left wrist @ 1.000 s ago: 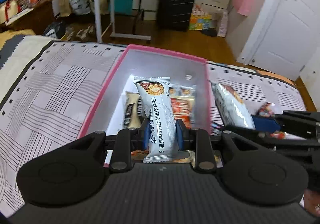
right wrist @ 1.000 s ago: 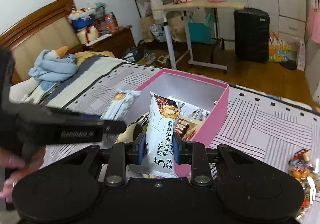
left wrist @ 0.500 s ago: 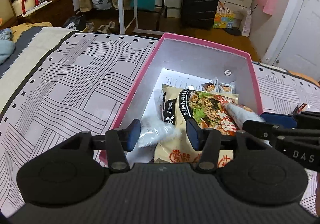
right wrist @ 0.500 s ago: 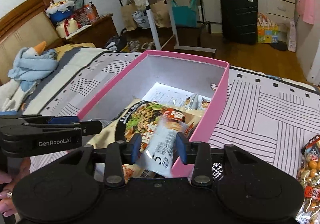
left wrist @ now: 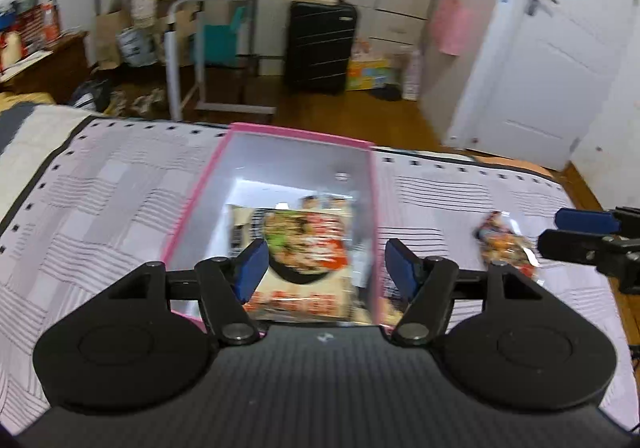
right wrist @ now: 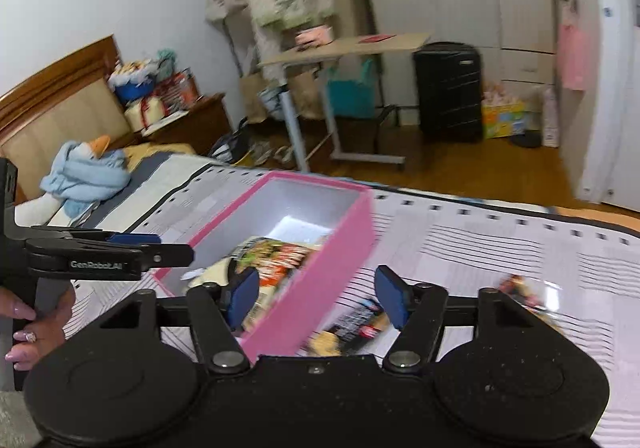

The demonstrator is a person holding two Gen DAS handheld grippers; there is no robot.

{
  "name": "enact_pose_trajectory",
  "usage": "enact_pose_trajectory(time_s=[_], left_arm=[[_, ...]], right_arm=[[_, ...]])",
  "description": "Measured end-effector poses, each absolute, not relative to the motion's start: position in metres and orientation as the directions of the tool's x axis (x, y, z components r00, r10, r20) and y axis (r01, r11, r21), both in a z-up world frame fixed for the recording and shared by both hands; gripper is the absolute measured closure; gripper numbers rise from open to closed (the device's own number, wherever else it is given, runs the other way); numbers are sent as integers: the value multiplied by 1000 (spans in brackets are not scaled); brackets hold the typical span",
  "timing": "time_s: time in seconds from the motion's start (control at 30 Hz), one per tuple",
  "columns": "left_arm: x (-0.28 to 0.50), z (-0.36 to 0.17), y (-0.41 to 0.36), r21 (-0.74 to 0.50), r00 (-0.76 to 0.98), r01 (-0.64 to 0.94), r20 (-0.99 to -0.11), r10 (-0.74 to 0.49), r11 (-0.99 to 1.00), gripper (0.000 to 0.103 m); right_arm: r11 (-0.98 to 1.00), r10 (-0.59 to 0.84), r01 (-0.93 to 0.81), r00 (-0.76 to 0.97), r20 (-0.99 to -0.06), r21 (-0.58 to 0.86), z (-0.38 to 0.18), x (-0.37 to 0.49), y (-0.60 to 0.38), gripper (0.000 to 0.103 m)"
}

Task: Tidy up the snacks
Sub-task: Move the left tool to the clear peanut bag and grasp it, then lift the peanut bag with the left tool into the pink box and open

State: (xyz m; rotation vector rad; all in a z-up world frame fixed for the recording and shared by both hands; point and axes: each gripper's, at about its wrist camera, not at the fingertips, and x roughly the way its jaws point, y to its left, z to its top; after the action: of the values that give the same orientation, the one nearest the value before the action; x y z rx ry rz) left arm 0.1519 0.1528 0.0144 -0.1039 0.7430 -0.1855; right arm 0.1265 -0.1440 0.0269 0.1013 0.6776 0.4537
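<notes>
On the bed, the striped bedspread (left wrist: 100, 215) carries a pink box (left wrist: 192, 207) standing lengthwise away from the cameras; the left gripper (left wrist: 322, 268) hangs over the box's near end with its blue pads spread wide and nothing between them; below it, inside the box, lies a large noodle packet (left wrist: 308, 244) with what seem to be smaller sachets (left wrist: 324, 203) past it near the far wall, though motion blur leaves their print unreadable; to the right of the box, on the bedspread, a clear bag of mixed snacks (left wrist: 506, 248) lies just in front of the tips of the right gripper; in the right wrist view the left gripper's fingers (right wrist: 132, 248) show side-on at the left edge, held by the person's left hand (right wrist: 36, 324); the right gripper (right wrist: 316, 294) is likewise released and empty, straddling the box's right wall; a dark snack packet (right wrist: 356, 326) lies on the bedspread just beside that wall, between the open pads, and the clear bag shows farther right.
</notes>
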Motion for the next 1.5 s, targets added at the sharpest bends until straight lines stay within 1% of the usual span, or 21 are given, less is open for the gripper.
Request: enact_pose_trajectory(time_s=[0.1,0.17,0.27,0.37,0.47,0.53,0.63,0.73,0.8,0.9,0.93,0.97,1.03,1.13,1.23,1.27,1.3,1.37,1.43,1.47,1.5], left_arm=[[150,13,125,-156,713,183,-659,-240,971,37],[153,9,108,-175,700,222,-656,-281,959,35],[161,0,83,-184,686,254,-658,-311,950,35],[169,-12,57,-205,654,274,-676,-339,940,35],[178,-24,34,-236,637,293,-674,-373,927,35],[185,-34,19,-255,634,306,-664,-396,917,35],[195,-57,-2,-287,611,318,-667,-427,904,35],[205,-82,-16,-349,601,299,-654,-459,888,37],[213,-101,-28,-371,576,295,-666,-473,881,37],[223,-124,-41,-395,555,292,-672,-490,871,39],[227,-131,-45,-404,551,294,-669,-499,866,43],[231,-138,-50,-417,545,298,-664,-511,859,47],[239,-150,-58,-447,521,294,-666,-534,845,52],[249,-163,-67,-459,511,295,-666,-544,838,52],[258,-178,-76,-506,411,326,-684,-602,798,59],[258,-181,-78,-529,389,337,-675,-627,779,62],[258,-183,-79,-554,364,348,-664,-654,756,61],[257,-185,-84,-553,343,355,-673,-656,754,64],[256,-186,-86,-550,338,356,-677,-653,755,66],[257,-185,-86,-552,329,347,-685,-650,758,66],[258,-184,-86,-553,322,343,-690,-648,759,67]], right_arm=[[918,397,-313,711,-580,245,22,117,-176,30],[928,371,-265,725,-580,262,11,115,-199,30],[943,326,-205,732,-598,263,-9,116,-220,29],[950,304,-180,725,-617,256,-32,120,-234,27],[955,290,-170,721,-630,244,-53,125,-238,25],[963,259,-144,727,-637,227,-67,128,-238,21],[975,214,-126,737,-641,181,-92,134,-237,15],[989,142,-136,729,-669,62,-115,141,-232,15],[987,127,-159,731,-671,15,-126,145,-228,14],[990,97,-139,737,-669,-10,-146,153,-230,12],[991,97,-132,735,-671,-1,-153,156,-231,12],[992,106,-127,730,-675,18,-161,158,-232,12],[993,119,-99,719,-685,68,-174,159,-236,12],[981,185,-93,722,-667,172,-184,156,-243,8],[975,211,-112,732,-648,191,-186,158,-243,6],[972,226,-124,725,-651,199,-186,162,-243,5],[970,234,-131,719,-654,203,-187,165,-243,2],[974,224,-147,711,-667,171,-191,175,-238,0],[982,186,-158,717,-672,104,-196,180,-231,0],[984,174,-154,723,-669,89,-196,180,-229,0],[985,170,-143,727,-665,95,-196,179,-230,2]])
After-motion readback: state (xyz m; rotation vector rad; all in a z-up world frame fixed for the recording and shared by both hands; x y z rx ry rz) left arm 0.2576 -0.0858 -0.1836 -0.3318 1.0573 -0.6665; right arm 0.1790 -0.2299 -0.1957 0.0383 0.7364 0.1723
